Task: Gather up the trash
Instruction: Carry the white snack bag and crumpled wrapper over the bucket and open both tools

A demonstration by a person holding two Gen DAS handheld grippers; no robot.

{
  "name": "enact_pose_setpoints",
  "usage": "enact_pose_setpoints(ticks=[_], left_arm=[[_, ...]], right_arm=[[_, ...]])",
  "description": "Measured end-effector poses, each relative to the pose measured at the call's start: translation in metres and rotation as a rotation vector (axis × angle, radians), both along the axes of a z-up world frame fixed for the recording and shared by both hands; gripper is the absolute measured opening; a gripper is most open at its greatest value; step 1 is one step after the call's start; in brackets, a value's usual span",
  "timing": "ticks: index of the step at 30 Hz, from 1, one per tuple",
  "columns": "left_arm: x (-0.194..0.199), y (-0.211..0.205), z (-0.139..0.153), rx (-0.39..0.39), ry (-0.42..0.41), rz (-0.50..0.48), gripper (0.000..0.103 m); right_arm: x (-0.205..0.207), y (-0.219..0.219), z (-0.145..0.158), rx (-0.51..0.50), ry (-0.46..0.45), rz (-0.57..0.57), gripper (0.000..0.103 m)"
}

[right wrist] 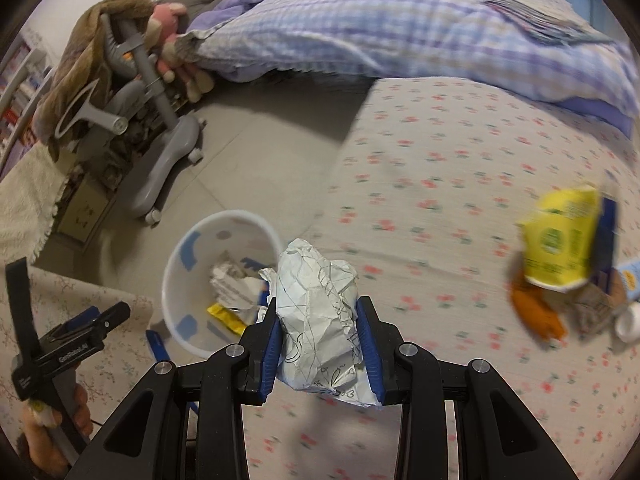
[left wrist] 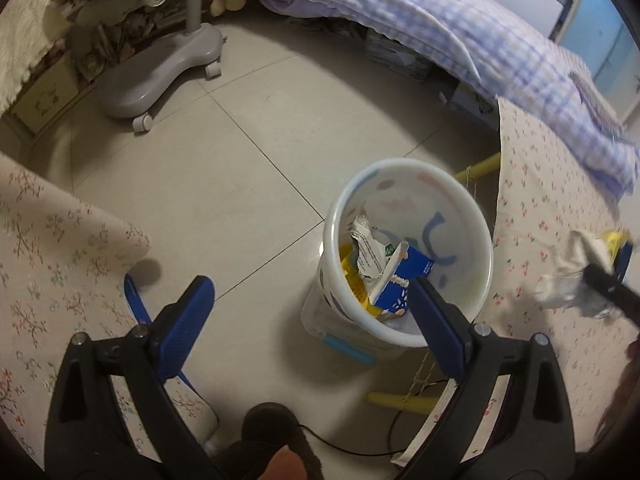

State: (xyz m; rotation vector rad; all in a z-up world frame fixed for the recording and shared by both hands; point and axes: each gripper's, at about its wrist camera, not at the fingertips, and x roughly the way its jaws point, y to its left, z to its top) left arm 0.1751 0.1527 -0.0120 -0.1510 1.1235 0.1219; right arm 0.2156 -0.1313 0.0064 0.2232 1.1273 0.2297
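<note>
**Collecting trash: crumpled paper carried toward the bin**

The right gripper (right wrist: 322, 344) is clamped on a crumpled paper ball (right wrist: 320, 312), its blue pads pressed against both sides. The ball is held above the edge of the bed's floral sheet (right wrist: 460, 208), just beside the white waste bin (right wrist: 176, 276) standing on the tiled floor (left wrist: 224, 160). The left gripper (left wrist: 312, 304) hangs with its jaws spread wide and nothing between them, over the near side of the bin. The bin already contains a blue carton (left wrist: 404, 280), torn paper and a yellow wrapper.

The step in hand appears to be the transfer. The next move calls for bringing the ball over the bin's mouth, then releasing it.

More litter waits near the right edge of the bed: a yellow carton (right wrist: 560, 240) and an orange scrap (right wrist: 536, 312), both motion-blurred. Smaller items beside them are cut off and cannot be identified.
</note>
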Motion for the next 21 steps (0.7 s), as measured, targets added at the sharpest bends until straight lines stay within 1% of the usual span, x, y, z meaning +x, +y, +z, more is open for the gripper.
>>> enact_pose_setpoints(ticks=[5,14,16,17,18,21], left_arm=[[-0.003,0.002,0.000,0.035,-0.002,0.005,0.097],[-0.005,0.005,0.003,0.022,-0.012,0.005,0.097],[-0.005,0.005,0.003,0.019,-0.013,0.007,0.097],[-0.005,0.005,0.003,0.018,-0.013,0.007,0.097],[-0.005,0.005,0.004,0.017,-0.014,0.006,0.097],[-0.005,0.003,0.004,0.017,-0.016,0.001,0.097]], right_arm=[[0.009,0.036,-0.011,-0.007,0.003,0.035,0.037],[0.020,0.067,-0.022,-0.006,-0.013,0.054,0.039],[0.020,0.069,-0.021,0.013,-0.027,0.069,0.052],[0.019,0.070,-0.020,0.019,-0.034,0.068,0.063],[0.018,0.069,-0.018,0.021,-0.042,0.063,0.069],[0.015,0.064,-0.012,0.015,-0.060,0.055,0.070]])
